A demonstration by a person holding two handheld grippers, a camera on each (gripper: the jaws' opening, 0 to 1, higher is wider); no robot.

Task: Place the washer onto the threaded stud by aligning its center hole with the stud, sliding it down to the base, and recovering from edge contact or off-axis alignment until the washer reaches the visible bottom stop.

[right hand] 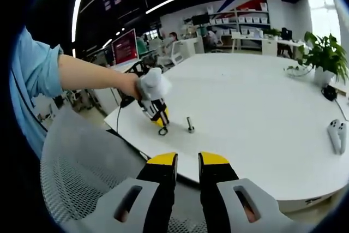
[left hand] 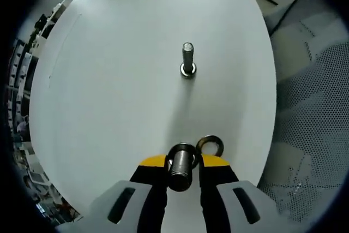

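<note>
A threaded stud (left hand: 187, 54) stands upright on the white table (left hand: 109, 91), with a metal ring (left hand: 188, 70) around its base. My left gripper (left hand: 182, 167) is shut on a short threaded metal cylinder (left hand: 181, 165), well short of the stud. A washer (left hand: 210, 144) sits just right of the cylinder's tip; whether it rests on the table or touches the cylinder I cannot tell. From the right gripper view, a hand holds the left gripper (right hand: 159, 115) just left of the stud (right hand: 190, 125). My right gripper (right hand: 188, 163) hovers off the table's edge, jaws a narrow gap apart, holding nothing.
A mesh chair back (right hand: 82, 178) stands below the table's near edge, and the same chair (left hand: 311, 135) lies to the right in the left gripper view. A potted plant (right hand: 324, 55) and a white controller (right hand: 335, 135) sit at the table's right. Desks and a monitor (right hand: 124, 46) stand behind.
</note>
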